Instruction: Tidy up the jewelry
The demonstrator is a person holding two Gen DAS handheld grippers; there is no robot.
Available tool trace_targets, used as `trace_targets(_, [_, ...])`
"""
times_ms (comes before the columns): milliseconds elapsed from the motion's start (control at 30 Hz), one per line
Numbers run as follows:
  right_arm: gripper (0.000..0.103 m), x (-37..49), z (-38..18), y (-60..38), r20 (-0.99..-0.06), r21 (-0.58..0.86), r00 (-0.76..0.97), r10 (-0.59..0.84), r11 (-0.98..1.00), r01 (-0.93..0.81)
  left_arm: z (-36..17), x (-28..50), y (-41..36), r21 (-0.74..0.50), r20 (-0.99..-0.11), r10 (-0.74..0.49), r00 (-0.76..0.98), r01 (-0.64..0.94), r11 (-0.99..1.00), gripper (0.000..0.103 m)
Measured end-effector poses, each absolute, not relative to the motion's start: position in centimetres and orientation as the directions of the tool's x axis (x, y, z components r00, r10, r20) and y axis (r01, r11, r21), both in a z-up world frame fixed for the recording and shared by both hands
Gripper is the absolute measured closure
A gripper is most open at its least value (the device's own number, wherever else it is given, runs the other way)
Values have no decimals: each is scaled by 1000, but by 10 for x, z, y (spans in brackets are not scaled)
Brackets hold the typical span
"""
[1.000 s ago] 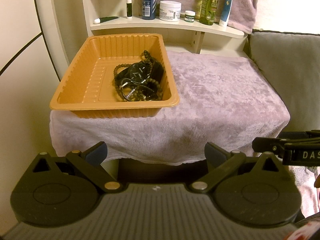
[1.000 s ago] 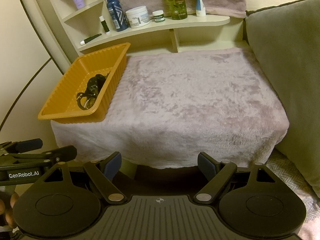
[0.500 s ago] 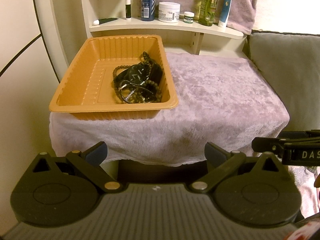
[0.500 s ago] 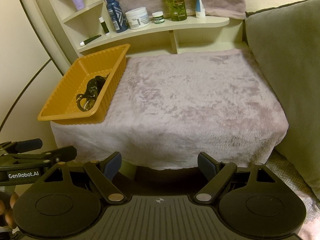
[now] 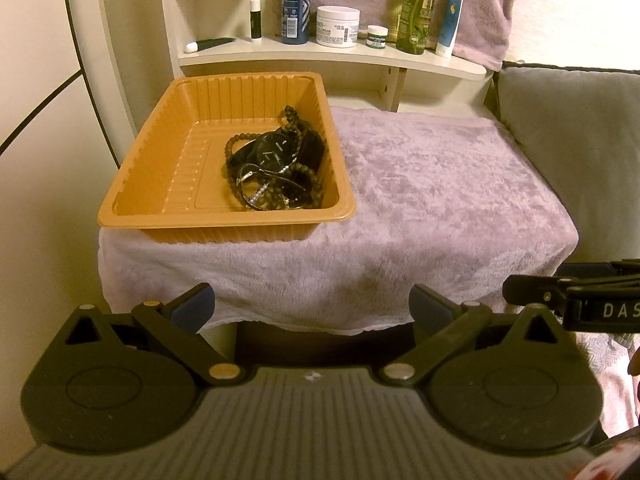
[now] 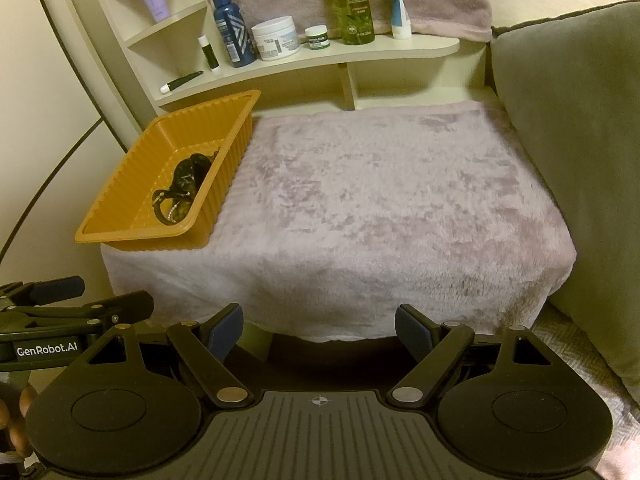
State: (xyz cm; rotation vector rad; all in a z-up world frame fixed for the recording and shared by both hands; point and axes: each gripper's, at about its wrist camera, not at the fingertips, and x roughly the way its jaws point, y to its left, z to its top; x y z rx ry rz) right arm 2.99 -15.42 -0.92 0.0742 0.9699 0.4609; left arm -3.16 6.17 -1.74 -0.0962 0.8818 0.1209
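Jewelry point(image 5: 272, 176), a tangle of dark bead strands, a black watch and a short string of small pale beads, lies heaped in the near right part of an orange ribbed plastic tray point(image 5: 160, 160). That tray sits at the left edge of a low surface draped in a pale plush towel point(image 6: 392, 200). Both grippers hang just short of the towel's near edge, well apart from the tray. The left gripper point(image 5: 312, 304) has its jaws spread wide with nothing between them; the right gripper point(image 6: 320, 328) is likewise released and empty. On the far shelf point(image 5: 320, 56) stand a blue bottle point(image 5: 295, 4), a white jar point(image 5: 338, 26) and a green bottle point(image 5: 416, 8). A grey cushion point(image 6: 568, 120) borders the towel on the right.
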Motion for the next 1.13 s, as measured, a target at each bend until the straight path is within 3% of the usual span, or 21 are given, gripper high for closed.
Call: trace_targets(1133, [20,28,-9,-154,-776,262,480,409,901,-345,-16,-34,62,-47,-753,61,655,-146,988,0])
